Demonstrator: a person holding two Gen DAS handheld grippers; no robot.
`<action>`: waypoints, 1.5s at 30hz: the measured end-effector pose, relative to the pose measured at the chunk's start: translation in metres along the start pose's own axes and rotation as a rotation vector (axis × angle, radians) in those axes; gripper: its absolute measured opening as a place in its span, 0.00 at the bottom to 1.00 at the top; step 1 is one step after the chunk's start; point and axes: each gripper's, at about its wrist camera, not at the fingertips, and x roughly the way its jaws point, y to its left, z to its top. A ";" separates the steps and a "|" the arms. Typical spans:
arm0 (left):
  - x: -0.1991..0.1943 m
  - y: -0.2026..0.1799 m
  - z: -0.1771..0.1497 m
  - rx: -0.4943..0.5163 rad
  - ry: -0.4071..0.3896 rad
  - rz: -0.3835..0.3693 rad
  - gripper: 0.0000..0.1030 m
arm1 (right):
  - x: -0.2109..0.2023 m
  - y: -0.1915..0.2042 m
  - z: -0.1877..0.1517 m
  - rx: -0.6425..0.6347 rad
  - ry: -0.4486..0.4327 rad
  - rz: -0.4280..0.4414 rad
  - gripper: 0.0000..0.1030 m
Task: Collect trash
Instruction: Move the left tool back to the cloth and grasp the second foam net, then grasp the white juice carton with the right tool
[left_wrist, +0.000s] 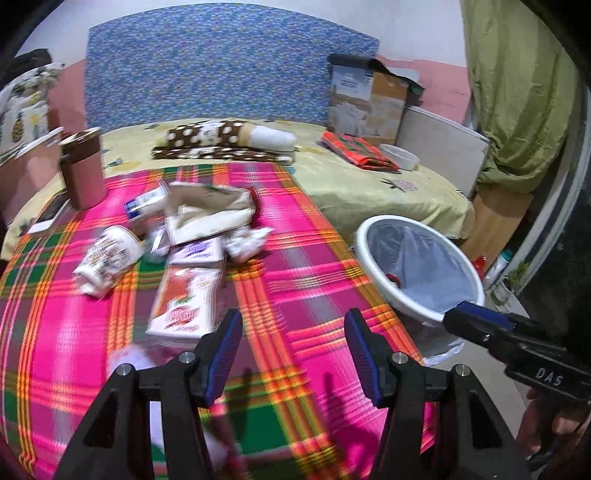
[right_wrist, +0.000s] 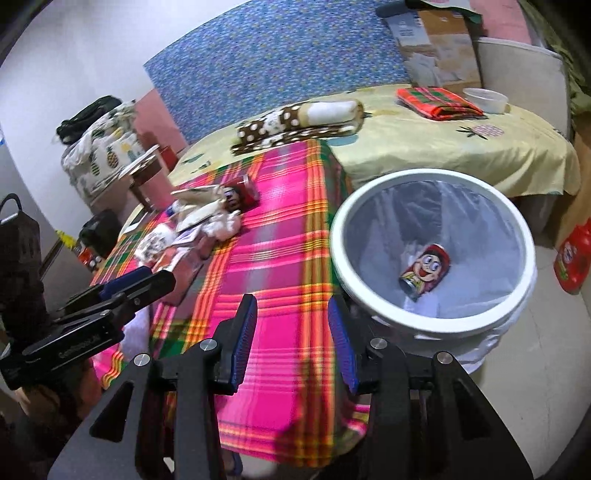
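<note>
Trash pile (left_wrist: 184, 229) lying on pink plaid cloth (left_wrist: 295, 258) covering table: crumpled paper bag (left_wrist: 210, 210), printed cup (left_wrist: 107, 258) tipped on side, flat red-and-white carton (left_wrist: 184, 302). White bin (right_wrist: 432, 251) with clear liner standing just beside table edge, red cartoon can (right_wrist: 424, 271) lying inside. Left tool (left_wrist: 291, 354) hovering over cloth, jaws gaping wide, gripping nothing. Right tool (right_wrist: 291, 339) hanging near bin rim, jaws partly apart, gripping nothing.

Crumpled cups and wrappers (left_wrist: 177, 236) litter the plaid cloth; a can (right_wrist: 424, 271) lies in the white bin (right_wrist: 524, 236).
</note>
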 end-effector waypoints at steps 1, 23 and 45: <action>-0.002 0.004 -0.002 -0.009 0.001 0.010 0.58 | 0.000 0.004 -0.001 -0.005 -0.002 0.006 0.41; -0.012 0.067 -0.051 -0.189 0.079 0.175 0.58 | 0.005 0.053 -0.019 -0.068 0.015 0.052 0.41; -0.020 0.101 -0.049 -0.201 0.057 0.213 0.31 | 0.049 0.098 -0.012 -0.124 0.091 0.080 0.45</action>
